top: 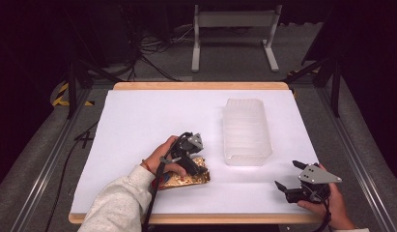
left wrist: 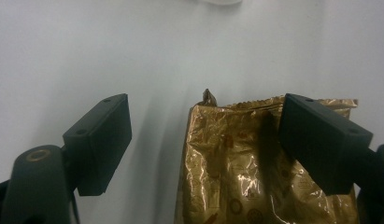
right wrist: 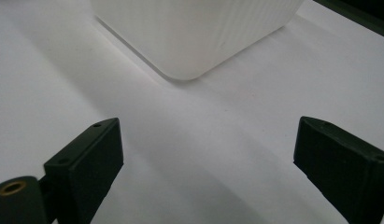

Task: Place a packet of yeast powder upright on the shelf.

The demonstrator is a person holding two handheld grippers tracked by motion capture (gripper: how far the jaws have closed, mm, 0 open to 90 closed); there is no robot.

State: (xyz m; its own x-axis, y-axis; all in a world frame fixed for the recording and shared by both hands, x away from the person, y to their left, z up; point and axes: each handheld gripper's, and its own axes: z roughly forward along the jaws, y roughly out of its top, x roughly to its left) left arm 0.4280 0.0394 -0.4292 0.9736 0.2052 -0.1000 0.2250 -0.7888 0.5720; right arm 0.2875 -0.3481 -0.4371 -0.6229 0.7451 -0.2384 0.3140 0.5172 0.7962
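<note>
Left gripper (top: 190, 162) low centre-left of high view, over gold foil packet (top: 186, 178); jaws spread wide, nothing clamped. In left gripper view, packet (left wrist: 236, 172) lies flat on white table (left wrist: 110, 56), lower centre-right, its top edge reaching between jaws, right jaw overlapping its right edge. Right gripper (top: 289, 176) lower right of high view, jaws wide apart, empty, above table. Translucent plastic bin (top: 246, 130) right of centre, well apart from packet; its corner (right wrist: 194, 32) at top of right gripper view.

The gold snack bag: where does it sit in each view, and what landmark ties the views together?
High view: the gold snack bag lies lower centre-left, under the left gripper.
Left gripper view: it occupies the lower centre to right, between the open jaws.
Right gripper view: not in it.
Shared landmark: the translucent white bin, with a sliver at the left gripper view's top edge.
</note>
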